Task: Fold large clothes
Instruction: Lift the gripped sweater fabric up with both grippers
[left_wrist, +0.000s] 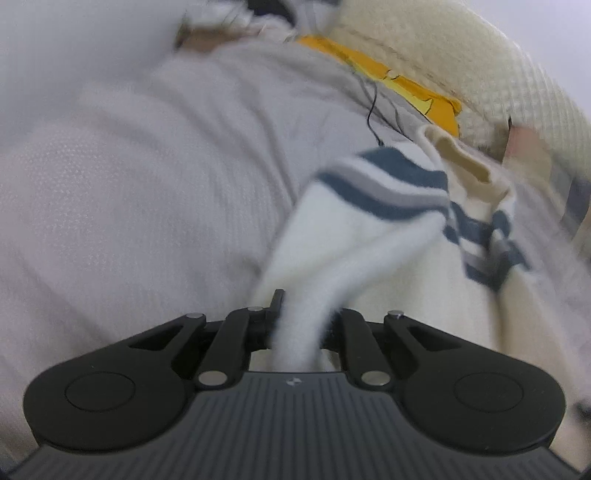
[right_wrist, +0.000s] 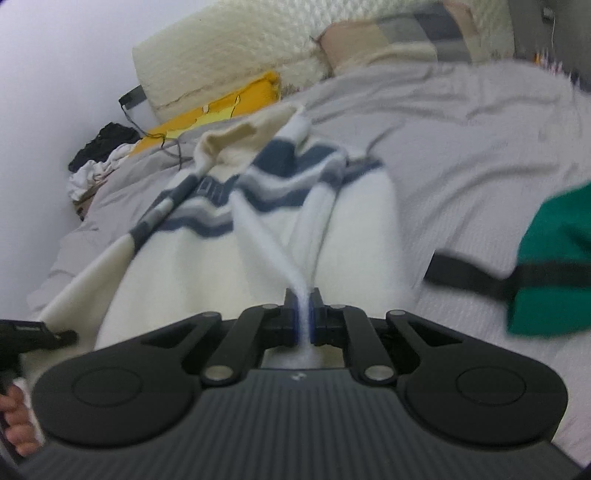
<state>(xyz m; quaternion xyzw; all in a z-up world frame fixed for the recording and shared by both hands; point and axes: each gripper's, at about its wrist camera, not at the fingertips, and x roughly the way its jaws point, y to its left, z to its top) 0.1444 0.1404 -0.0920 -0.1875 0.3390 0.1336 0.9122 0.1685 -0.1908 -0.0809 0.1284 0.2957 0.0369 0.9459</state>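
Note:
A cream knitted sweater (right_wrist: 258, 236) with navy and grey chest stripes lies spread on the grey bed sheet (right_wrist: 461, 122). My right gripper (right_wrist: 305, 314) is shut on a pinched fold of its lower cream part, the fabric rising taut toward the stripes. My left gripper (left_wrist: 301, 317) is shut on another bunch of the same sweater (left_wrist: 369, 225), which stretches from the jaws up toward the striped band and the collar. The left gripper's body also shows at the left edge of the right wrist view (right_wrist: 26, 332).
A cream textured pillow (right_wrist: 236, 44) and a yellow cloth (right_wrist: 221, 110) lie at the head of the bed. A green garment with a black strap (right_wrist: 554, 258) lies at the right. Dark and white clothes (right_wrist: 99, 155) are piled near the wall.

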